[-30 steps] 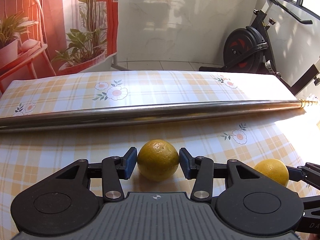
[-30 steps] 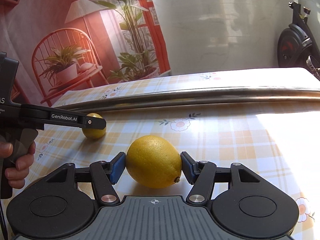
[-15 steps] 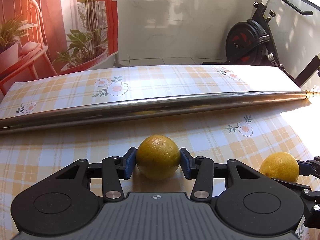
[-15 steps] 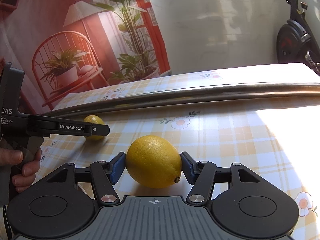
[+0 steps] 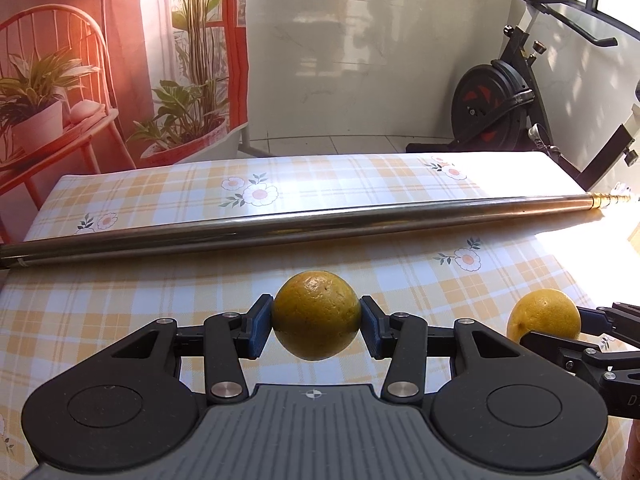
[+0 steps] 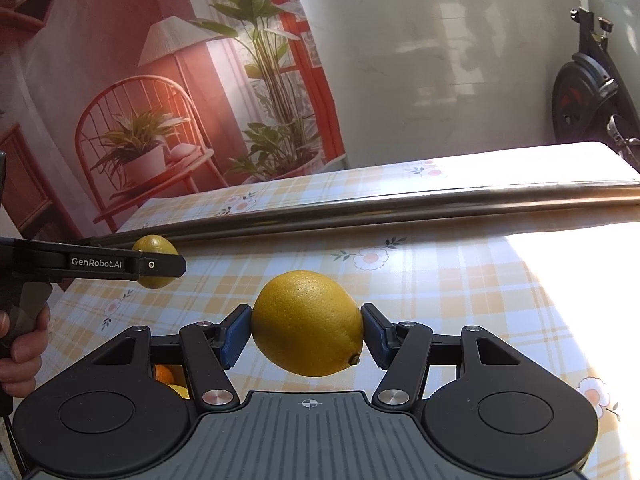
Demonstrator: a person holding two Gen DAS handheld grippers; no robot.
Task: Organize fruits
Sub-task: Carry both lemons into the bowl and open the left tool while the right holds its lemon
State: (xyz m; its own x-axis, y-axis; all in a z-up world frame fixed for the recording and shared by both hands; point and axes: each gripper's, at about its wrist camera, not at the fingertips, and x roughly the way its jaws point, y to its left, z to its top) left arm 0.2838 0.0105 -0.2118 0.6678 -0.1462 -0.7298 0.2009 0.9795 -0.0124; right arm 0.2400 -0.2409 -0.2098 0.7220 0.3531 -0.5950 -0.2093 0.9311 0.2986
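Note:
My left gripper (image 5: 316, 326) is shut on a dull yellow-orange round fruit (image 5: 316, 314), held clear above the checked tablecloth (image 5: 120, 312). My right gripper (image 6: 306, 332) is shut on a bright yellow lemon (image 6: 307, 322), also lifted off the cloth. In the left wrist view the lemon (image 5: 544, 314) shows at the right between the other gripper's fingers. In the right wrist view the round fruit (image 6: 154, 248) shows at the left, partly hidden behind the left gripper's black finger (image 6: 120, 266). Small orange and yellow fruit pieces (image 6: 168, 378) peek out below the right gripper's left linkage.
A long metal pole (image 5: 320, 222) lies across the table beyond both fruits. A person's hand (image 6: 20, 348) grips the left tool's handle. Past the table's far edge stand an exercise bike (image 5: 504, 100) and a printed backdrop (image 5: 100, 60) of chair and plants.
Both grippers have risen, lifting their fruits off the cloth. The left gripper closed onto the round fruit about a second ago; the right stayed shut on the lemon.

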